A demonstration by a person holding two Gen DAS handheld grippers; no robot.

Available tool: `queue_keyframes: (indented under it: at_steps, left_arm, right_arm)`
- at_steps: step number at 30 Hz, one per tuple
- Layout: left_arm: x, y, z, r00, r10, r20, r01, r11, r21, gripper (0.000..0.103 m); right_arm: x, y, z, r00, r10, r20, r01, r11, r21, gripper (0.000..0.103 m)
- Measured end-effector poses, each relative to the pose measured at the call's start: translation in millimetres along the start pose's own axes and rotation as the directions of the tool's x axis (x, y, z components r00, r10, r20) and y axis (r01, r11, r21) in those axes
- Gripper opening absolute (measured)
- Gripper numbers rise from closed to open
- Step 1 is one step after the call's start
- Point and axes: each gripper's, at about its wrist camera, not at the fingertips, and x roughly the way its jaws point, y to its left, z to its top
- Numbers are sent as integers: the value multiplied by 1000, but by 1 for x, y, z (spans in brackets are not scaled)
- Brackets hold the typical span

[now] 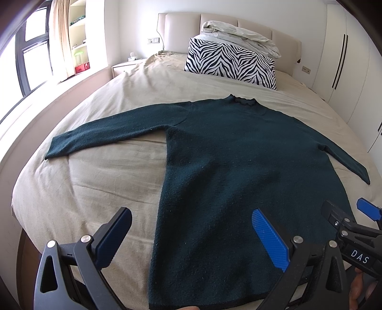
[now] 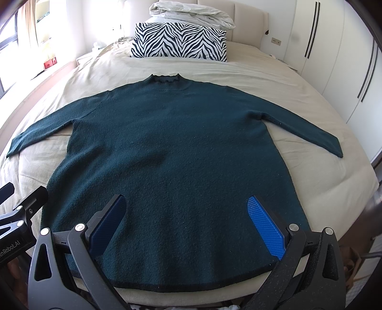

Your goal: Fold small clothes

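Currently a dark teal knitted long-sleeved sweater (image 2: 172,147) lies spread flat on the beige sheet of the bed (image 1: 114,100), its hem along the foot edge nearest the cameras, its ruffled collar (image 2: 165,78) pointing toward the headboard, and both sleeves angled out toward the bed's side edges. Farther up the bed sits a zebra-striped pillow (image 2: 179,40) with a rumpled white duvet (image 2: 191,14) on top. The left claw (image 1: 191,240) hovers wide open over the hem's left part, holding nothing, and the right claw (image 2: 186,224) hangs equally open over the hem's right part, also empty. Folding looks not yet started. The knit appears thick, soft and limp, likely light but prone to sagging and stretching, and its fuzzy surface should give the blue pads good friction. A sensible hold would be a sleeve cuff, or the hem corner and shoulder on one side, pinching through both layers so the fold comes over evenly.
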Motion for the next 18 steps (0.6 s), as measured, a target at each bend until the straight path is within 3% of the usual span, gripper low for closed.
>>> queue_keyframes:
  at_steps: [8,13,18]
  left_arm:
    - [2,3,1,1000,-11,-4,11,1000,-6,103]
    - [4,11,2,998,-66,16,66,998,-20,103]
    - [14,38,14,993,-114,5,114,992,-56,103]
  right_arm:
    - [8,3,4,1000,-2,-13,2,1000,-10,103]
    - [12,5,6,1000,3,-21,-3,1000,-12,103]
    - [16,5,14,998,59,-23,-60,998,-9,103]
